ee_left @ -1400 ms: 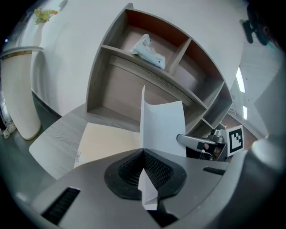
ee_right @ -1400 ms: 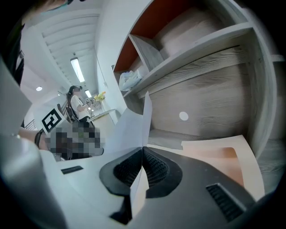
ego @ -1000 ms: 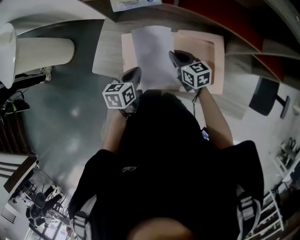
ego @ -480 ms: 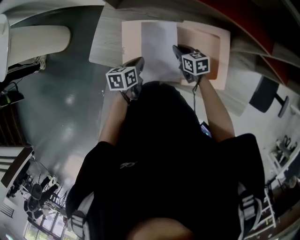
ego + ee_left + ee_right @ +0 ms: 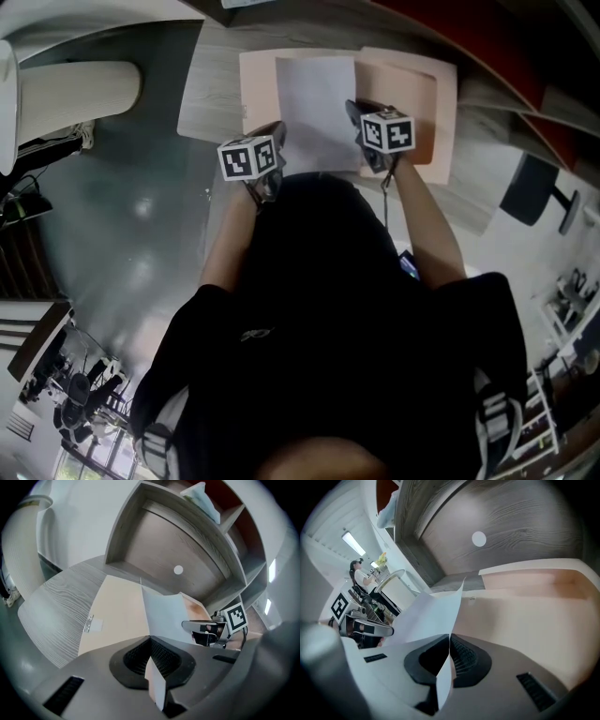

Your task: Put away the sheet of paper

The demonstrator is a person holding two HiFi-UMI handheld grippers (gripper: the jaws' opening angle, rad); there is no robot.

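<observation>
desk: grey wood, with the open peach folder laid flat on it.
left gripper: clamped shut on the near-left corner of the sheet of paper.
sheet of paper: held over the folder's left half and pinched at both near corners, likely so it is kept flat.
right gripper: clamped shut on the near-right corner.
next (judged): sheet to be laid into the folder, then released.

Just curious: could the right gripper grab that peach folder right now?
Probably not: the right gripper is shut on the sheet of paper, as is the left gripper, though the peach folder lies open just beneath.
</observation>
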